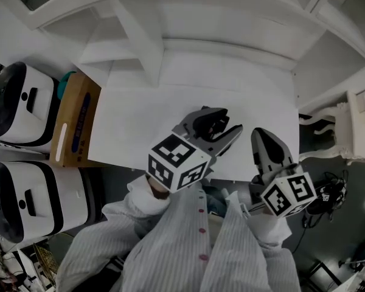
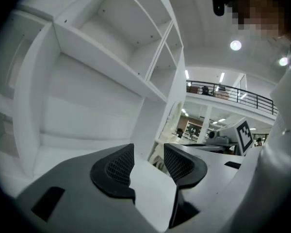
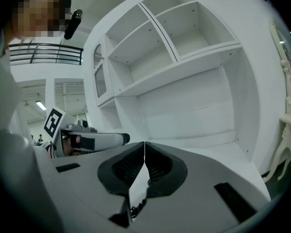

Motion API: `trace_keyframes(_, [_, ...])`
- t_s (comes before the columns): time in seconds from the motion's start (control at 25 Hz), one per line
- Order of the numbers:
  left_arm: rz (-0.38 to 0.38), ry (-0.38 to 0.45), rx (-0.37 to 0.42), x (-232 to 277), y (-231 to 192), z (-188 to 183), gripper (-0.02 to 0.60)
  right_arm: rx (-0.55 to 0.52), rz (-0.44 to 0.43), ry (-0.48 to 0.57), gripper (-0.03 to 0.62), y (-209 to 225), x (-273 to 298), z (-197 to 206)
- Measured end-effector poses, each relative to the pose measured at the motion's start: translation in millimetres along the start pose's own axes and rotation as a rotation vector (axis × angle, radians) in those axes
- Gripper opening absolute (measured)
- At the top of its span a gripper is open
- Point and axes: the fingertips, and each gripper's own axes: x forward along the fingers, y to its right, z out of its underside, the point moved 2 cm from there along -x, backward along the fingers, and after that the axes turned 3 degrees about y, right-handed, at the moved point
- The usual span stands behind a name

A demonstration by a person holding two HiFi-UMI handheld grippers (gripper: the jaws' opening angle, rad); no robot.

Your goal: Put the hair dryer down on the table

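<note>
The person holds both grippers close in front of the chest, over the near edge of the white table [image 1: 140, 117], with striped sleeves [image 1: 140, 202] reaching to the handles. The left gripper [image 1: 225, 121] points away and toward the right, rolled to one side, with its marker cube [image 1: 176, 162] at the rear. In its own view the left gripper [image 2: 149, 155] has its jaws apart; nothing stands between the dark ribbed pads [image 2: 117, 166], and only the white surface shows through the gap. The right gripper [image 1: 260, 134] sits just beside it and points straight ahead, with its cube [image 1: 289, 193] nearest the body. In its own view the right gripper [image 3: 144, 152] has its jaws closed, tips meeting, with nothing between them; the left gripper lies to its left there. Both gripper views look toward a white shelf unit [image 3: 184, 52]. The hair dryer cannot be made out in any view, on the table or in either gripper. A cardboard box [image 1: 73, 126] stands beside the table's left edge.
</note>
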Motion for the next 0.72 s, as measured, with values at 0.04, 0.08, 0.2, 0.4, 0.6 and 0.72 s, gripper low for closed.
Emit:
trace_keyframes(0.04, [0.001, 0.032, 0.012, -4, 4, -10, 0.192, -0.006, -0.013, 0.009, 0.012, -3, 0, -4])
trace_keyframes(0.08, [-0.003, 0.063, 0.028, -8, 7, -18, 0.152, -0.011, -0.027, 0.016, 0.012, -6, -1, -7])
trace_keyframes(0.2, [-0.012, 0.136, 0.078, -19, 17, -40, 0.078, -0.022, -0.058, 0.034, 0.012, -13, -1, -15])
trace_keyframes(0.4, [-0.010, 0.187, 0.114, -29, 29, -61, 0.019, -0.024, -0.087, 0.048, 0.012, -18, 1, -22])
trace_keyframes(0.6, [-0.011, 0.181, 0.151, -29, 34, -64, 0.011, -0.036, -0.101, 0.043, 0.012, -19, 2, -25])
trace_keyframes(0.72, [-0.013, 0.170, 0.155, -26, 32, -63, 0.011, -0.045, -0.110, 0.035, 0.012, -19, 4, -26])
